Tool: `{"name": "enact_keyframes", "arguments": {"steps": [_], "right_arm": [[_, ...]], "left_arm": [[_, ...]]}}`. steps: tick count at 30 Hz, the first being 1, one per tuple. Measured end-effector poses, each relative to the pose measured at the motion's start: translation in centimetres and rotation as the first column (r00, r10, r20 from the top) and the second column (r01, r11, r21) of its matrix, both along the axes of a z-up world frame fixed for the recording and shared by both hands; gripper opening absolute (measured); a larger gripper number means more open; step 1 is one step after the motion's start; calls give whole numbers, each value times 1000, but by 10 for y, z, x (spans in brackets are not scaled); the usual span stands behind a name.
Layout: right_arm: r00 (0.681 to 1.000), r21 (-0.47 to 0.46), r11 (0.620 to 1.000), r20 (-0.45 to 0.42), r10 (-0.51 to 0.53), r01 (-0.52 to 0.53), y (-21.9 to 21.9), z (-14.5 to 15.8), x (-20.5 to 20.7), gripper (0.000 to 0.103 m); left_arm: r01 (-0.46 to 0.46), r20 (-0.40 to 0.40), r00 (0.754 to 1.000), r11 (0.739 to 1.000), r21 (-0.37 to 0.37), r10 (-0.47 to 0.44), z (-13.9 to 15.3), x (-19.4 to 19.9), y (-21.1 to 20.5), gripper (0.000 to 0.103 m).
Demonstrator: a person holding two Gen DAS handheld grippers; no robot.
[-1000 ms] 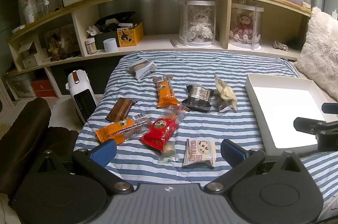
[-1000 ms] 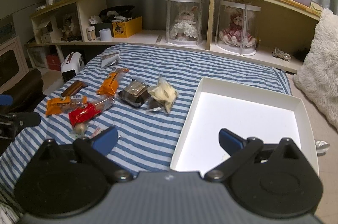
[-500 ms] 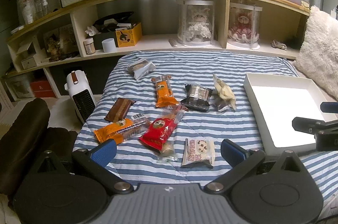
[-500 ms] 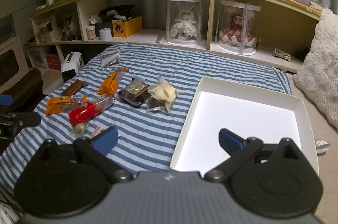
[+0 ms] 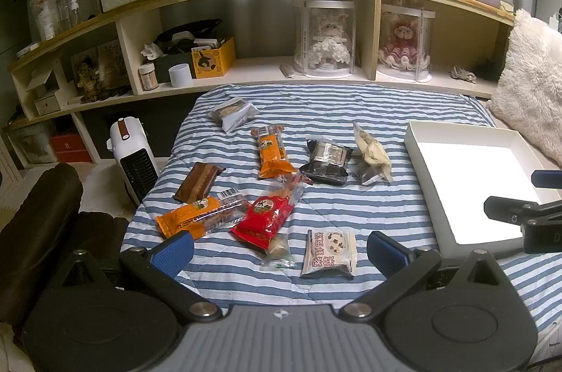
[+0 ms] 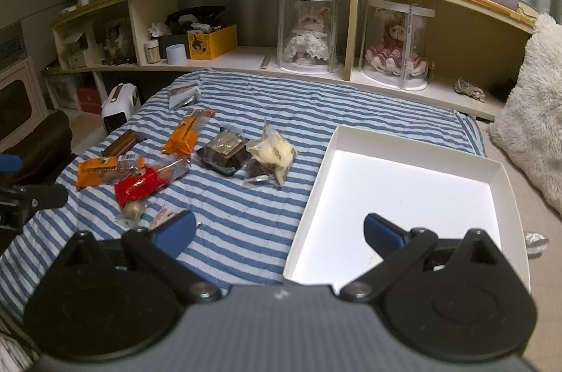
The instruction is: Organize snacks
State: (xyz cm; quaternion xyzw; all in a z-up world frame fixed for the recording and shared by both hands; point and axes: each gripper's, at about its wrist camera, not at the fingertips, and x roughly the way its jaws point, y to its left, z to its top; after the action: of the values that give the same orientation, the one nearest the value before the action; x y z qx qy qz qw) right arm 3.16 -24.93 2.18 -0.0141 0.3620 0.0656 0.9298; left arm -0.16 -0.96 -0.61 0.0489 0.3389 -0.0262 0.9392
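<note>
We hold both grippers above the near edge of the striped blanket (image 5: 351, 112), each spread wide and gripping nothing. The left gripper (image 5: 281, 249) hovers just short of the cookie packet (image 5: 330, 252); the right gripper (image 6: 279, 230) straddles the near left corner of the white tray (image 6: 414, 193). That tray lies bare on the blanket's right side. The snacks all sit left of the tray — nearest it the pale bag (image 5: 372, 154), touching the dark packet (image 5: 328, 161), then the upright orange bar (image 5: 272, 154), the red packet (image 5: 268, 214) overlapping another orange packet (image 5: 200, 214), the brown bar (image 5: 198, 180), and farthest back a silver pack (image 5: 233, 114).
</note>
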Motion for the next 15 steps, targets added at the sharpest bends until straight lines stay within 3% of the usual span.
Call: {"name": "enact_keyframes", "arguments": {"steps": [15], "right_arm": [[1000,1,1000,-8,3,-3,0,-2,1,102]], "left_arm": [[-5,-15,1000,1000,1,5,-5,1,-5,103]]}}
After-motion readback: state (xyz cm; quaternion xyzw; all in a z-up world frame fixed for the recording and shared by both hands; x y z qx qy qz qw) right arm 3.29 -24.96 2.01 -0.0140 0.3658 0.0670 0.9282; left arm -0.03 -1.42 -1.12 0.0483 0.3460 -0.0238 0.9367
